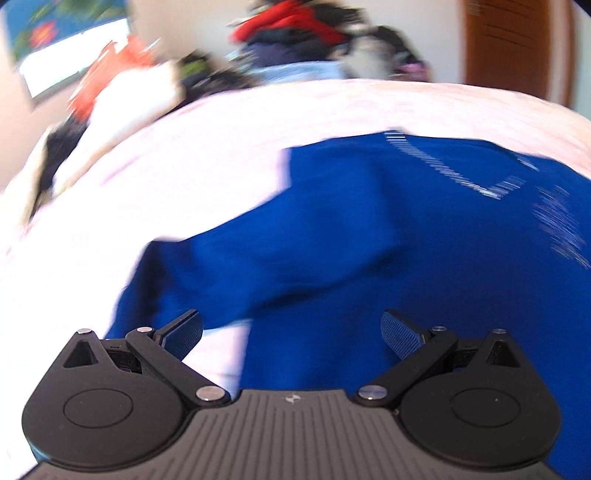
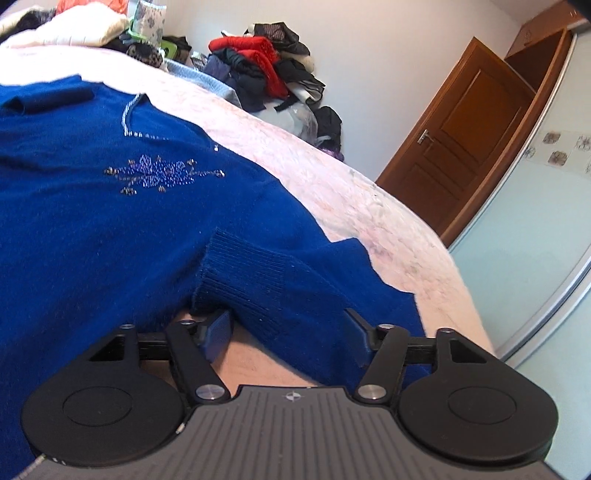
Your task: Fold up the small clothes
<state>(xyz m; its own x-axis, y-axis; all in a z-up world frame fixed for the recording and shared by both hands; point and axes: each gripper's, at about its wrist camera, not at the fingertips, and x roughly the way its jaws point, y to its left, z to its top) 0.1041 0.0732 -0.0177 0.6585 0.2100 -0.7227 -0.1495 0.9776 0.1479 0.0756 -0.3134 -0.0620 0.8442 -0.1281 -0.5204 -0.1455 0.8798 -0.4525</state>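
Observation:
A royal blue knit sweater (image 2: 110,229) with beaded flower trim lies spread on a pink bedspread (image 2: 332,184). It also shows, blurred, in the left wrist view (image 1: 369,229). My left gripper (image 1: 291,332) is open and empty, just above the sweater's left part. My right gripper (image 2: 288,332) is open, its jaws standing either side of the ribbed sleeve cuff (image 2: 251,277), which lies folded over the sweater body. The cuff is not clamped.
A heap of mixed clothes (image 2: 266,70) sits past the far edge of the bed, and cream and dark garments (image 2: 74,26) lie at the far left. A brown wooden door (image 2: 461,147) and a pale wardrobe front (image 2: 535,258) stand to the right.

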